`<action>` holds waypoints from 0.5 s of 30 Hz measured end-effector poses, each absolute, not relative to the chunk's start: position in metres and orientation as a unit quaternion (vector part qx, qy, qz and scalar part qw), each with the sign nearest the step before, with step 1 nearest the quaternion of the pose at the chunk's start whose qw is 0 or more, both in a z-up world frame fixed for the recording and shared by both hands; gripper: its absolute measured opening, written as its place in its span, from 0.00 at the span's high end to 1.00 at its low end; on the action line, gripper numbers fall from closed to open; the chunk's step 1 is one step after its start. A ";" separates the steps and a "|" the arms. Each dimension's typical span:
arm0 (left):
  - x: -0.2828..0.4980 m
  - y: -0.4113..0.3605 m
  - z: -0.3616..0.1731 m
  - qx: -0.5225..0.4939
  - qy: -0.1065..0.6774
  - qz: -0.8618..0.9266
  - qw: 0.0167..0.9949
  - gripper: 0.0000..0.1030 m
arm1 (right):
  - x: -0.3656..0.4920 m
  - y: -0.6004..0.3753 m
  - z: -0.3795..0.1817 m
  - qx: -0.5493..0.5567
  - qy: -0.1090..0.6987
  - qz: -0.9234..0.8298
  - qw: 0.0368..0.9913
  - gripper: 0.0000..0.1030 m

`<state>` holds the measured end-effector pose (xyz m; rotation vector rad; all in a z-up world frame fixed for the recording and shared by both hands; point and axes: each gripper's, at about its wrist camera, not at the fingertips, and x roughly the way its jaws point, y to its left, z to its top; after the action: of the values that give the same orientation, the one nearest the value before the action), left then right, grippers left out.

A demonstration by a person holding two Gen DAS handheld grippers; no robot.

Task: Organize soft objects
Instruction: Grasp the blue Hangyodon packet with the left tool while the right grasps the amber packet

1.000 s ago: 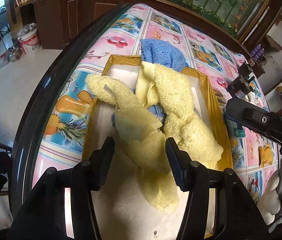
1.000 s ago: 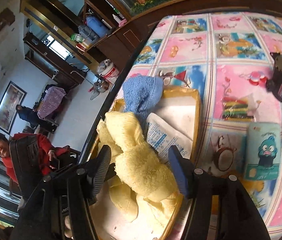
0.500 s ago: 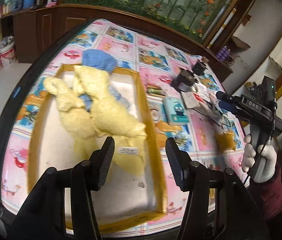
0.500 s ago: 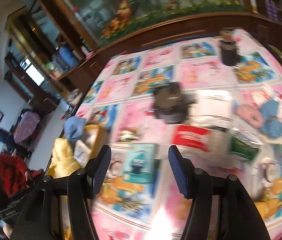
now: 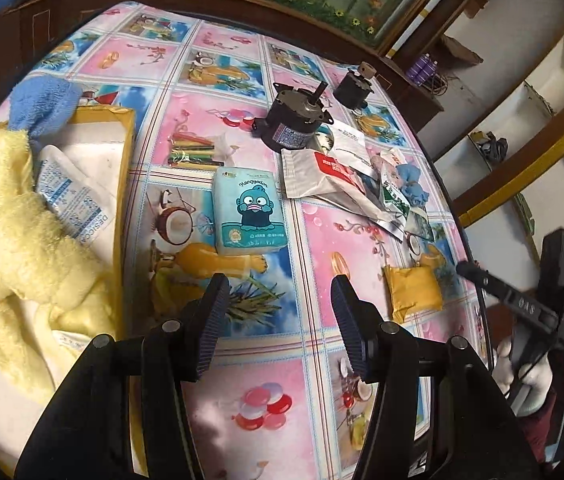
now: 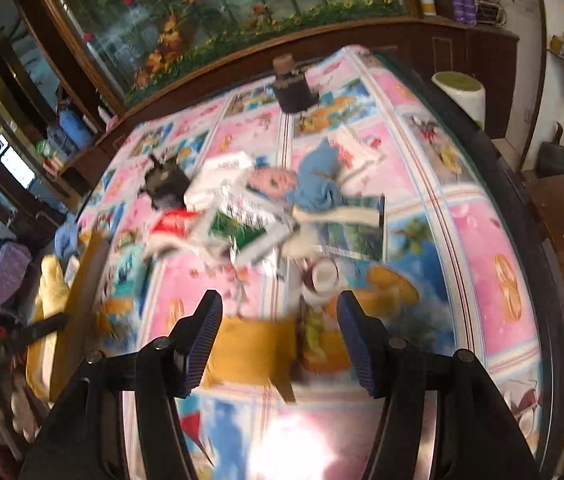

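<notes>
Both your left gripper (image 5: 278, 320) and right gripper (image 6: 278, 338) hang open and empty. The yellow pouch (image 6: 250, 350) lies just beyond your right fingers, likely next for the tray (image 5: 124, 184) left of them, with the towels.

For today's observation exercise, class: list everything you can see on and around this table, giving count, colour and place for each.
Tray: one, yellow-rimmed, table's left side.
Yellow towels: bundled, count unclear, in the tray.
Blue cloth: one, over the tray's far corner.
Desiccant sachet: one, white with blue print, in the tray.
Tissue pack: one, teal, mid-table, right of the tray.
Motors: two, dark, far side.
Packets: a loose pile, white, red and green, right of the tissue pack.
Small blue cloth: one, on that pile.
Yellow pouch: one, near the right edge.
Tablecloth: one, pink and blue cartoon squares.
Left gripper: black, open, empty.
Right gripper: black, open, above the yellow pouch.
</notes>
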<state>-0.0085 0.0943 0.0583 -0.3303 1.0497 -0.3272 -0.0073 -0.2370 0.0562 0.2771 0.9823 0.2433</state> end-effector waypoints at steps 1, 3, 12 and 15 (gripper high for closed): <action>-0.002 0.094 0.055 -0.161 0.499 -0.149 0.838 0.49 | -0.009 -0.236 0.050 0.138 0.479 0.125 0.858 0.42; 0.008 0.092 0.051 -0.165 0.500 -0.135 0.840 0.49 | -0.010 -0.234 0.038 0.161 0.489 0.148 0.845 0.42; 0.052 0.090 0.032 -0.151 0.512 -0.084 0.841 0.49 | -0.001 -0.197 0.019 0.129 0.501 0.163 0.840 0.40; 0.063 0.082 0.030 -0.139 0.508 -0.086 0.846 0.49 | -0.001 -0.189 0.017 0.110 0.499 0.166 0.843 0.38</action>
<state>0.0626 0.0819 0.0302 -0.2942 1.0717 -0.1805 -0.0008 -0.1895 0.0172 0.2331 1.0543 0.3499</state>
